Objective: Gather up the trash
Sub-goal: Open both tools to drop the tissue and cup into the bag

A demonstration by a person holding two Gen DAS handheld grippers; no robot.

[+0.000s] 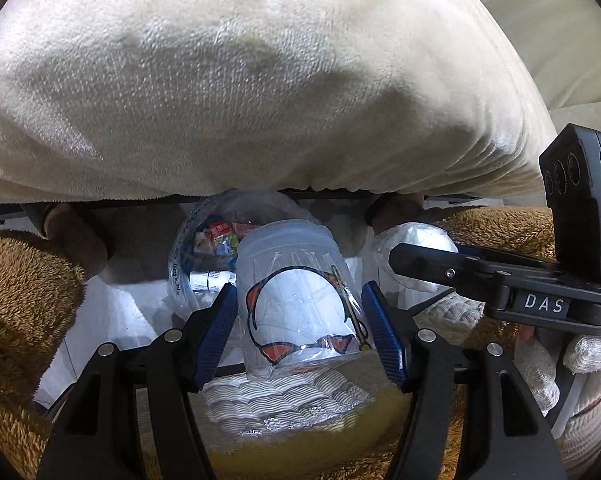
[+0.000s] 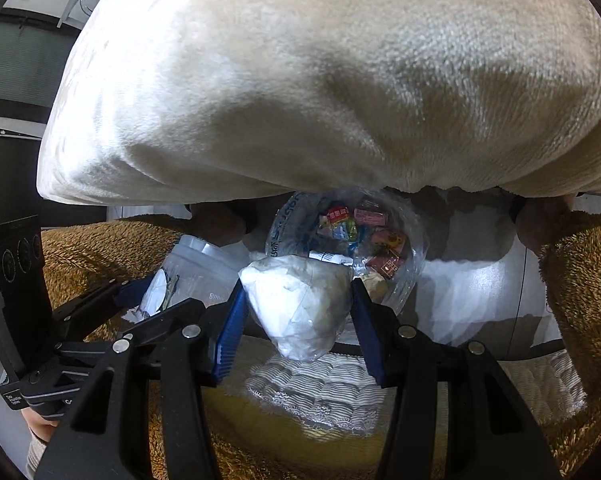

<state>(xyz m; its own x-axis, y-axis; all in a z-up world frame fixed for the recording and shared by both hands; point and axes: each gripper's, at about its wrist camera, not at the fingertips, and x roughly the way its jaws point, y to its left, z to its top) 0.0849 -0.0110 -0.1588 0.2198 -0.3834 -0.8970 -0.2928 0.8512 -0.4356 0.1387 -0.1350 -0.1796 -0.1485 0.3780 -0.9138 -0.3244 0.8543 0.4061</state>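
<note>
My left gripper (image 1: 299, 320) is shut on a clear plastic cup (image 1: 294, 296) printed with a black and orange headband drawing. It holds the cup upright just in front of a clear trash bag (image 1: 204, 252) holding several colourful wrappers. My right gripper (image 2: 298, 320) is shut on a crumpled white plastic wad (image 2: 300, 300), held in front of the same trash bag (image 2: 380, 240). The cup also shows in the right wrist view (image 2: 196, 272), to the left, and the wad in the left wrist view (image 1: 412, 240), to the right. The two grippers are side by side.
A cream plush cushion (image 1: 260, 80) fills the upper half of both views. Brown fuzzy fabric (image 1: 20, 300) lies on both sides. A white and grey striped cloth (image 2: 320, 392) on a yellow surface lies below the grippers. White floor (image 2: 480, 292) shows beyond.
</note>
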